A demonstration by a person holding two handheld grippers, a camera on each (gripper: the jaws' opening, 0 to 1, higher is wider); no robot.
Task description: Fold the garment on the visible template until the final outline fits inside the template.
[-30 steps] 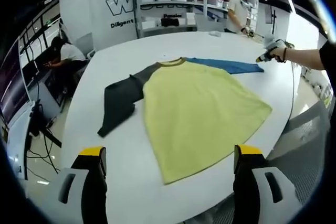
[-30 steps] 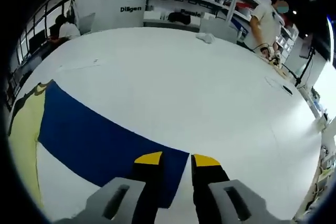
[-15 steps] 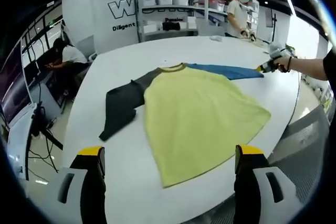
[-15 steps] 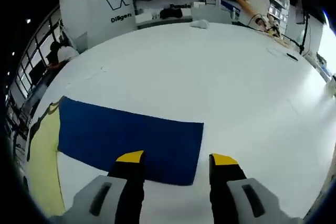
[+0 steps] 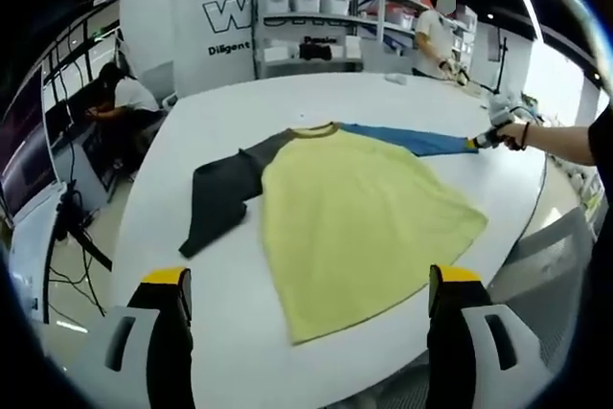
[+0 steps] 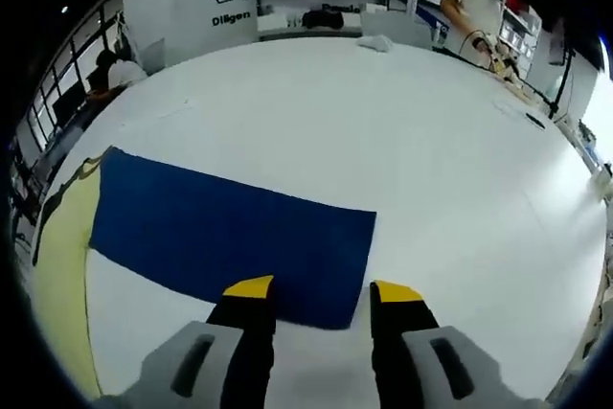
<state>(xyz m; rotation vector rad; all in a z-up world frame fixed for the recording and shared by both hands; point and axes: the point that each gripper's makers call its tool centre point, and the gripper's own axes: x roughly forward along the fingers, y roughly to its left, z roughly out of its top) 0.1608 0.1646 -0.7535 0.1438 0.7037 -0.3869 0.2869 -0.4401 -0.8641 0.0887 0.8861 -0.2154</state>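
White and broad, the round surface [image 5: 316, 93] is lying under bright shop lights, with shelving [image 5: 316, 16] and a lettered wall behind it and a seated person [image 5: 120, 102] off its far left edge. A raglan shirt [image 5: 354, 208] is spreading flat near the near edge, its yellow body fanning toward the rim, hem corner close to the edge. Its dark grey sleeve [image 5: 220, 198] is bending down toward the left edge, while the blue sleeve [image 6: 230, 232] is stretching straight toward the right edge. Wide bare surface is lying open beyond the collar, toward the far edge. The left claw [image 5: 306, 284] is hanging released, jaws well apart, above the near edge, touching nothing. The right claw [image 6: 321, 289] is standing released too, its yellow-tipped jaws straddling the blue sleeve's cuff edge.
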